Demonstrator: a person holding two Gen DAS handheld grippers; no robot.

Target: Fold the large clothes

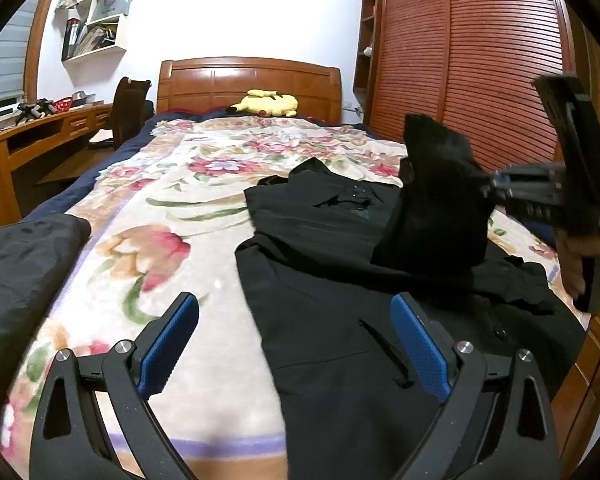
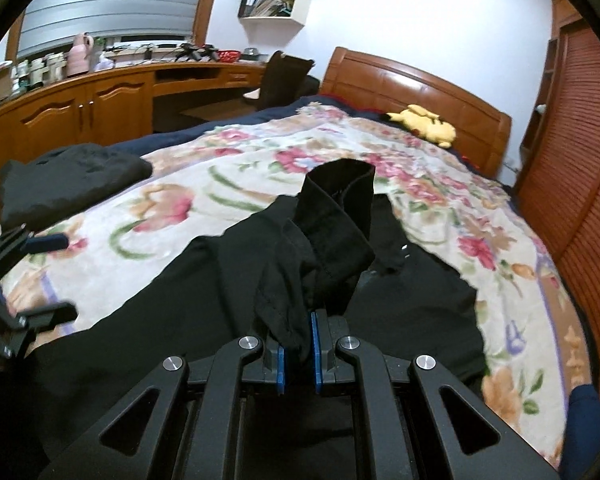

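A large black jacket lies spread on the floral blanket of a bed. My right gripper is shut on a fold of the jacket's sleeve, which stands lifted above the rest of the jacket. In the left wrist view that lifted sleeve hangs from the right gripper at the right side. My left gripper is open over the jacket's near left edge, with nothing between its blue pads. It also shows open at the left edge of the right wrist view.
Another dark garment lies bunched at the blanket's near left corner. A yellow plush toy rests by the wooden headboard. A slatted wardrobe runs along the right of the bed, and a wooden desk and chair along the left.
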